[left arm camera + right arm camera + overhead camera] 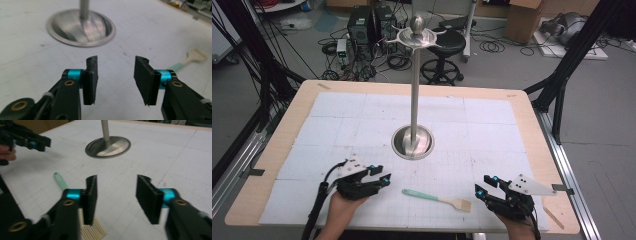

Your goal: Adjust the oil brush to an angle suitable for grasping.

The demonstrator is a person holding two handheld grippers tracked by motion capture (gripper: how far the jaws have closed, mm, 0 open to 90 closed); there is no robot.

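A spatula with a mint-green handle and a pale slotted head lies flat on the white mat near the front edge, between my two grippers. My left gripper hovers to its left, open, with nothing between the jaws; the spatula lies off to its right. My right gripper sits to the right of the spatula's head, open and empty too; the spatula runs under its left jaw. A tall metal stand with a round base and hooked arms on top rises mid-table.
The gridded white mat covers a wooden table. The stand's base lies just ahead of the left gripper. Beyond the far edge stand a black stool, computer boxes and floor cables. Black frame legs flank the table.
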